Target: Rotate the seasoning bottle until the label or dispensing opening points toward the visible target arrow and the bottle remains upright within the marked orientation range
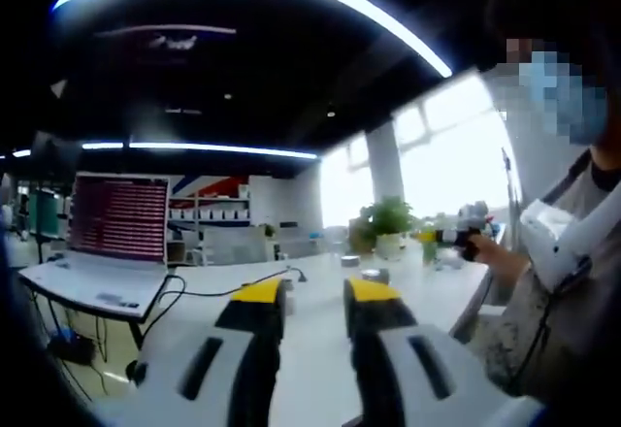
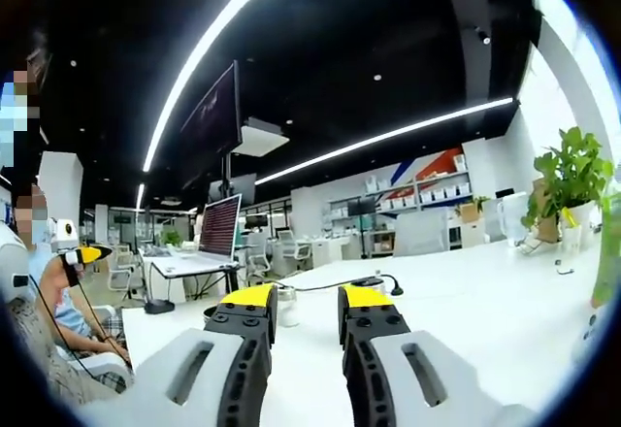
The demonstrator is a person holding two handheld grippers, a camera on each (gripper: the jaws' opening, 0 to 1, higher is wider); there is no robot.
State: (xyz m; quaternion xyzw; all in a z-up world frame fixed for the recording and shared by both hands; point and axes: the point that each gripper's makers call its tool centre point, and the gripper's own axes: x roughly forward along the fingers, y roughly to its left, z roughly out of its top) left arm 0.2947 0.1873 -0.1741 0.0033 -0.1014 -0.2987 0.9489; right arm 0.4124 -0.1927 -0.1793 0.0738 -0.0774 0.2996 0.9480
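Left gripper view: your left gripper (image 1: 315,301) is raised level over the white tabletop (image 1: 320,349), jaws slightly apart, empty. Right gripper view: right gripper (image 2: 306,311) likewise parted, gripping nothing; seasoning bottle can't be made out, so you're not on it yet.

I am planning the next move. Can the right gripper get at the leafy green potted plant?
Probably yes: bare white table lies between the open right gripper and the leafy green potted plant; the way looks free.
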